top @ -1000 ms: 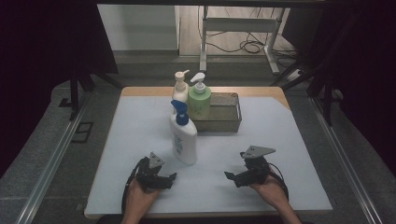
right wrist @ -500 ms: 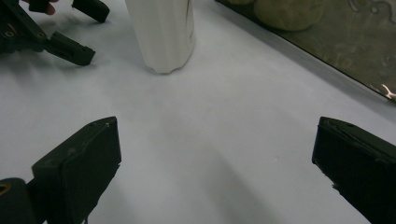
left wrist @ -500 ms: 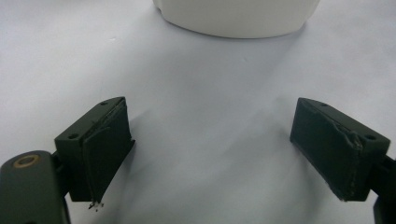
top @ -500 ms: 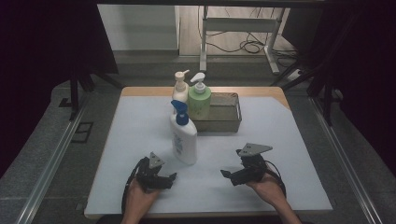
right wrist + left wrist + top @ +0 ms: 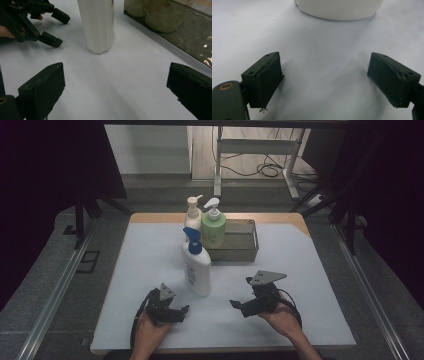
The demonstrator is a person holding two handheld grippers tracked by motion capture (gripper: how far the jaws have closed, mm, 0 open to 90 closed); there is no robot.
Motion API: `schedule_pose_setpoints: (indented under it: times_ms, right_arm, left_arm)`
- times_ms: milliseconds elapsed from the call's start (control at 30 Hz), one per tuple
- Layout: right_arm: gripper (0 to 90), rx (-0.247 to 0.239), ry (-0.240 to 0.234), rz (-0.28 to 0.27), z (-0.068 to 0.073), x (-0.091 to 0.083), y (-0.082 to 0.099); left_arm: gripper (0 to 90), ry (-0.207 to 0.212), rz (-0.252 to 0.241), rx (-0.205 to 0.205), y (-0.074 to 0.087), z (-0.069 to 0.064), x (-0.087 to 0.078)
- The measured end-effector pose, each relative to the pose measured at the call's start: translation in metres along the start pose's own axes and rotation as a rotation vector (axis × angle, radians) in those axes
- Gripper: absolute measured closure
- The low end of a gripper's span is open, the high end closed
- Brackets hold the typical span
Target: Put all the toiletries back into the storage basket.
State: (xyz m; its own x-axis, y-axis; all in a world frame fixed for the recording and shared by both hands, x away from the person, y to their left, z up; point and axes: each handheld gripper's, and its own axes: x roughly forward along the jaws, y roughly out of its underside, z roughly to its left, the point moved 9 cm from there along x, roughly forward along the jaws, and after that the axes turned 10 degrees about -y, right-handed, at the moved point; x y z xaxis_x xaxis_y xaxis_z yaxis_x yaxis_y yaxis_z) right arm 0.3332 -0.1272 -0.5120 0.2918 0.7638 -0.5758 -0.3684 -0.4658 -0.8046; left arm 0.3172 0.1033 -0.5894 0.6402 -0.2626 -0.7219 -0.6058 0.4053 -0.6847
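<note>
A white lotion bottle with a blue pump [image 5: 196, 267] stands upright on the white table mat [image 5: 150, 255]. My left gripper [image 5: 182, 313] rests on the mat just in front and to the left of the bottle, open and empty. In the left gripper view the jaws [image 5: 325, 72] stand wide apart, with the bottle's base [image 5: 339, 10] ahead of them. My right gripper [image 5: 238, 306] is open to the bottle's front right and points left toward it. The right gripper view [image 5: 117, 82] has the bottle [image 5: 98, 25] straight ahead and the left gripper [image 5: 37, 20] beyond it.
A green pump bottle [image 5: 213, 231] and a cream pump bottle [image 5: 193, 215] stand behind the white one, at the left end of a grey metal basket [image 5: 242, 251]. The basket wall [image 5: 175, 27] lies close on the right gripper's right side. Dark frame legs flank the table.
My right gripper has shifted slightly left toward the white bottle and lifted a little. The left gripper and the bottles have stayed put.
</note>
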Motion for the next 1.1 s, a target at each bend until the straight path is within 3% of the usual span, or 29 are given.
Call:
schedule_pose_setpoints:
  times_ms: [500,833,1100]
  right_arm:
    - [0.0,-0.068,-0.039,0.008,0.014,0.013,-0.025]
    - [1.2,-0.027,-0.042,0.016,0.015,0.025,-0.035]
    - [1.3,-0.038,-0.034,0.017,0.017,0.034,-0.046]
  left_arm:
    - [12.3,0.0,0.001,0.001,0.0,0.0,0.0]
    - [12.3,0.0,0.001,0.004,0.0,0.0,0.0]
    - [12.3,0.001,0.001,0.004,0.0,0.0,0.0]
